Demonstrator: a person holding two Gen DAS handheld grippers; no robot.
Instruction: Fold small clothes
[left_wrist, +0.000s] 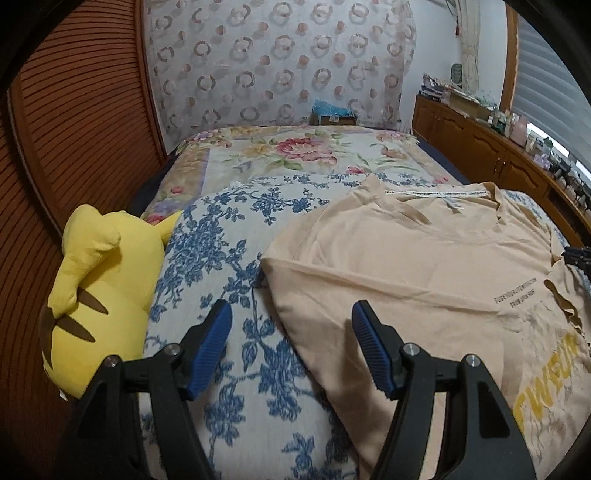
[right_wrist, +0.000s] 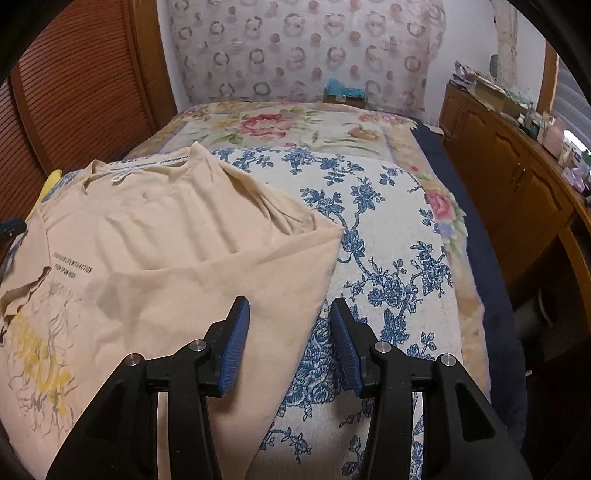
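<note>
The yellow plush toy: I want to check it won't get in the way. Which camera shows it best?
The left wrist view: the plush toy lies in full at the bed's left edge, apart from the T-shirt. The right wrist view shows only a yellow sliver behind the T-shirt.

The T-shirt (left_wrist: 424, 266) lies spread on the bed (left_wrist: 236, 258). Left of the T-shirt sits a plush toy (left_wrist: 99, 288). Beyond it, a box (left_wrist: 332, 116) rests against the headboard (left_wrist: 280, 62); a cabinet (right_wrist: 517, 184) stands to its right.
</note>
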